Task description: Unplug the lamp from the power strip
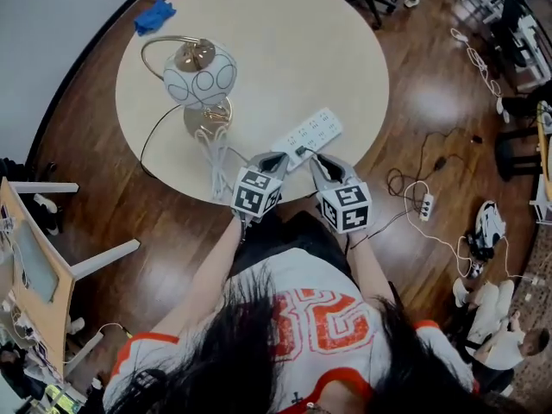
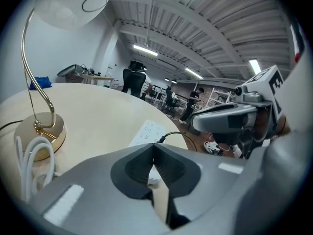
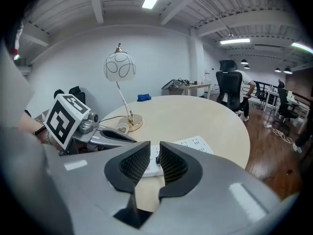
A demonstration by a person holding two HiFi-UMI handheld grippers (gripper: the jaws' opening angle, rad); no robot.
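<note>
We bring two tools to the near edge of the round beige worktop; the left hand-held gripper is pressed together, empty; the right hand-held gripper is slightly spread, holding nothing, near the black plug in the long white power strip; the brass-based lamp with a white globe shade stands beyond, left.

Right gripper ajar, power strip beyond, lamp

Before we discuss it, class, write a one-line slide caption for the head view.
Left gripper and right gripper poised at one end of the power strip on a round table, lamp alongside.
</note>
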